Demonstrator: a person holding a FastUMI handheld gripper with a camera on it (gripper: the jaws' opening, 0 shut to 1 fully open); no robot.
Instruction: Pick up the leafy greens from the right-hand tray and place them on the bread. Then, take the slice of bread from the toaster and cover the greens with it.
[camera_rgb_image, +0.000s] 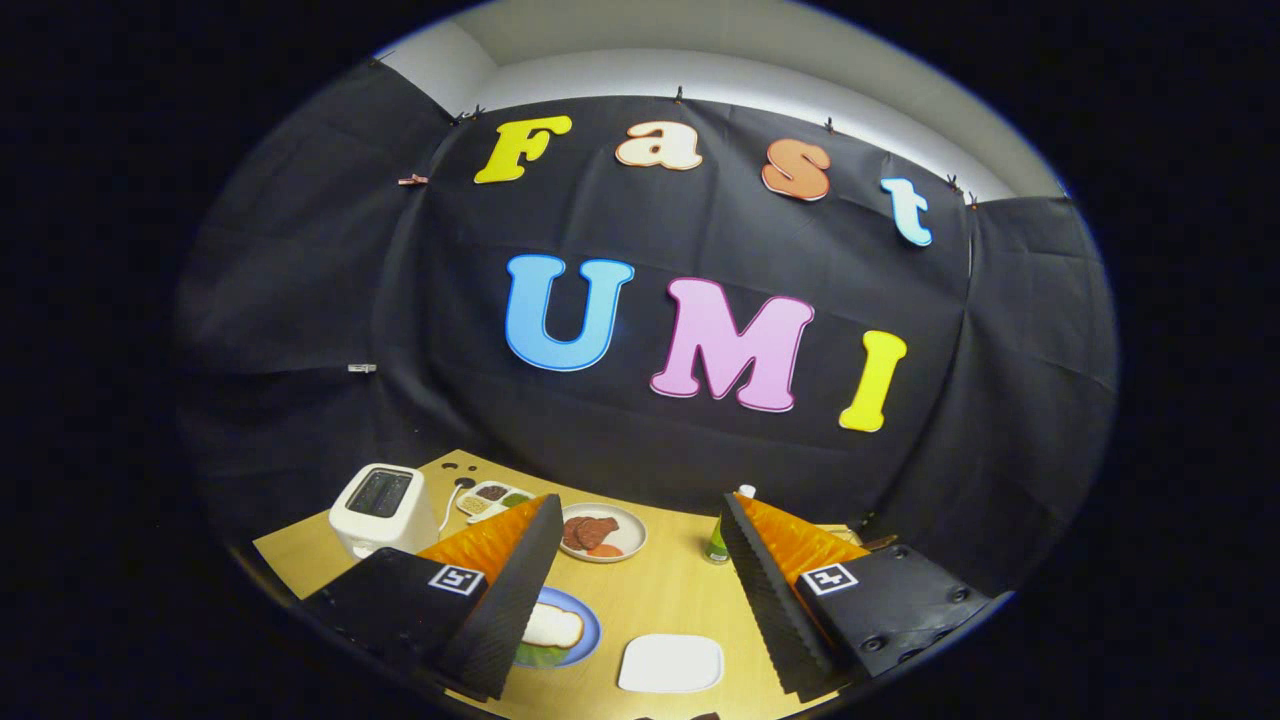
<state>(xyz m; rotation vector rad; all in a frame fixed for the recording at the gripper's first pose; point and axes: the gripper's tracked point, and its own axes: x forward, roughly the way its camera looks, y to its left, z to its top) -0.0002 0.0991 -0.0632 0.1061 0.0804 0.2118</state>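
Note:
My gripper (640, 500) is held open above the wooden table (670, 600), with nothing between its fingers. A blue plate (592, 622) lies below the left finger, which hides part of it. On the plate a slice of bread (553, 627) lies over leafy greens (540, 656), whose edge peeks out beneath it. A white rectangular tray (670, 662) sits bare on the table between the fingers, to the right of the plate. The white toaster (383, 510) stands beyond the left finger, and its top slots look dark.
A white plate (632, 545) with reddish meat slices sits just ahead of the fingers. A small tray (490, 497) with several filled compartments lies next to the toaster. A green bottle (718, 540) stands by the right fingertip. The black cloth wall closes off the table's far side.

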